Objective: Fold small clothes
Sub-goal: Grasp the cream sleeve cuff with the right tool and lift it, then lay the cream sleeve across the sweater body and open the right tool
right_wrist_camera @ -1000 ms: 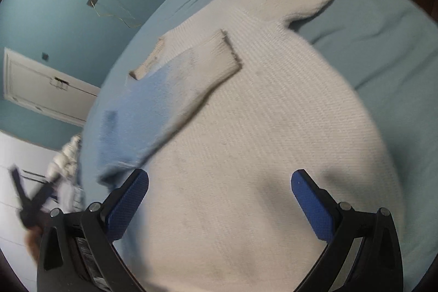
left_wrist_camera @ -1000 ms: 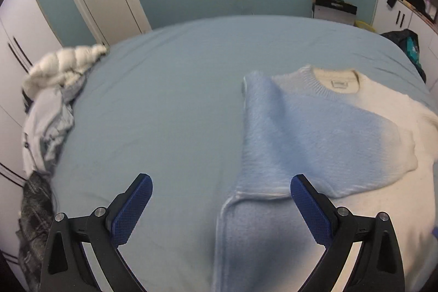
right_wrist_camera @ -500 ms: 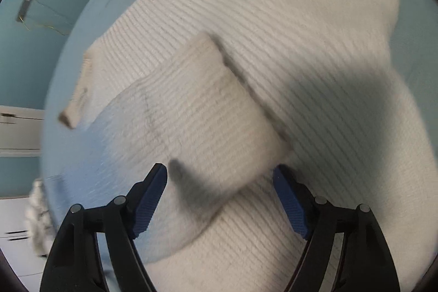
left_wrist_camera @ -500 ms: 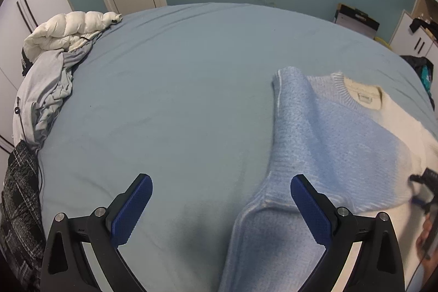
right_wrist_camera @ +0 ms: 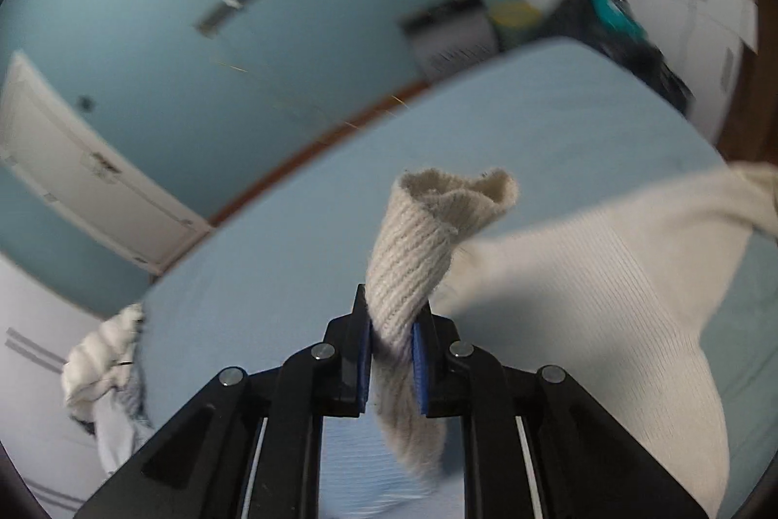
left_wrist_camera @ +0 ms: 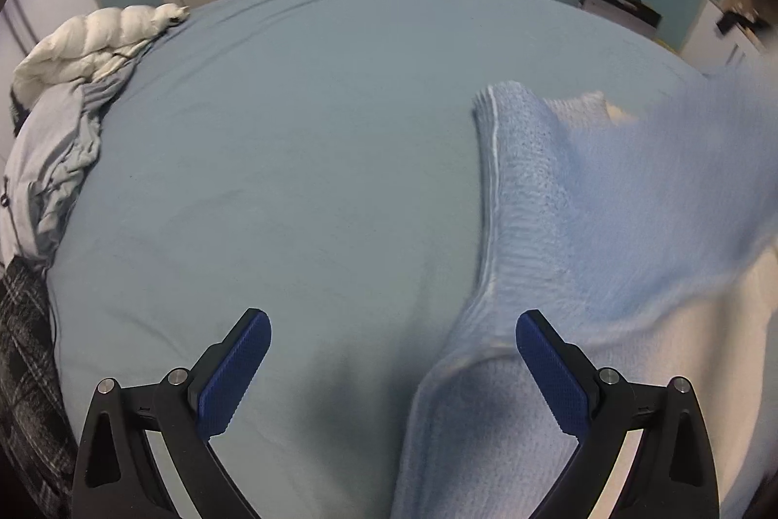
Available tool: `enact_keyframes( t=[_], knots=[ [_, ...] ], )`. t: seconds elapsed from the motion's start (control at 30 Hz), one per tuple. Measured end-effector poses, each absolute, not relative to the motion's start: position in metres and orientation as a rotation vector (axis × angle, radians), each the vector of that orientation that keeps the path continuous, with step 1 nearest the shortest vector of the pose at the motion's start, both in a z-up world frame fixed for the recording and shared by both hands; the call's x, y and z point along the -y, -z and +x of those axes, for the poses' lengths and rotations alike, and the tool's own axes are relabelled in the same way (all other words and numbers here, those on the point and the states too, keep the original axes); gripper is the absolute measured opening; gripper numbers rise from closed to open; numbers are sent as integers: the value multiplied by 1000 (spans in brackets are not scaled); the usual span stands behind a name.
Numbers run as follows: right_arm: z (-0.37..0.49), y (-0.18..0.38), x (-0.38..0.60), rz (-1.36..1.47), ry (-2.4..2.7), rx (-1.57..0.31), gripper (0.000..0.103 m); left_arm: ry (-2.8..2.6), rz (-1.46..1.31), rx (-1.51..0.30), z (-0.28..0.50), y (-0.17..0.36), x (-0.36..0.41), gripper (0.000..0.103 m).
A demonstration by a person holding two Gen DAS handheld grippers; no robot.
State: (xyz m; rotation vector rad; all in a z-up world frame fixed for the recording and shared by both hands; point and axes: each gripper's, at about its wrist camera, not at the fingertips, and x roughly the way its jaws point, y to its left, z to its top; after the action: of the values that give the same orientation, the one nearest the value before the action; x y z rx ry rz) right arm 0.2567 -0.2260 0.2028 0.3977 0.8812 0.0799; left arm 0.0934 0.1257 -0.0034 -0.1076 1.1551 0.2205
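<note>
The sweater (left_wrist_camera: 559,227) lies on the bed (left_wrist_camera: 291,178). Its cream cuff (right_wrist_camera: 437,227) is pinched in the right tool (right_wrist_camera: 393,366), whose jaws have just closed on it. The left tool (left_wrist_camera: 393,368) hangs wide open, empty, over the sweater's edge.

Sweater (left_wrist_camera: 574,227): sky blue fading to cream, its pinched sleeve cuff (right_wrist_camera: 437,222) cream. Bedsheet (left_wrist_camera: 291,178): pale blue. At nine o'clock, a white puffer jacket (left_wrist_camera: 92,42); below, black-and-white plaid cloth (left_wrist_camera: 24,373). Walls teal.
</note>
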Motion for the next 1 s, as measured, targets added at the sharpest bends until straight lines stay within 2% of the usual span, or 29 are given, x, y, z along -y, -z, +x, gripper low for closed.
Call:
enact_keyframes(
  t=[0.1, 0.2, 0.3, 0.63, 0.7, 0.73, 0.8, 0.83, 0.87, 1.0],
  knots=[
    [242, -273, 177, 327, -154, -806, 10, -195, -42, -1184, 94, 12, -113, 102],
    [229, -307, 142, 291, -193, -760, 10, -156, -8, -1196, 96, 17, -102, 102],
    [218, -311, 125, 241, -201, -740, 10, -134, 2, -1214, 98, 22, -96, 102],
    [246, -217, 242, 163, -50, -746, 10, -194, -68, -1222, 96, 20, -110, 102],
    [254, -171, 289, 159, 10, -801, 12, -191, -74, -1224, 97, 20, -110, 102],
    [255, -155, 300, 162, 31, -823, 20, -191, -68, -1226, 97, 20, -110, 102],
    [262, -86, 356, 150, 107, -931, 51, -194, -48, -1232, 99, 22, -108, 102],
    [264, -65, 370, 140, 144, -976, 80, -195, -42, -1236, 99, 22, -106, 102],
    [264, -30, 401, 129, 224, -1056, 83, -193, -39, -1235, 99, 22, -105, 102],
    [230, 41, 488, 225, 389, -1177, 83, -186, -10, -1222, 102, 17, -100, 102]
  ],
)
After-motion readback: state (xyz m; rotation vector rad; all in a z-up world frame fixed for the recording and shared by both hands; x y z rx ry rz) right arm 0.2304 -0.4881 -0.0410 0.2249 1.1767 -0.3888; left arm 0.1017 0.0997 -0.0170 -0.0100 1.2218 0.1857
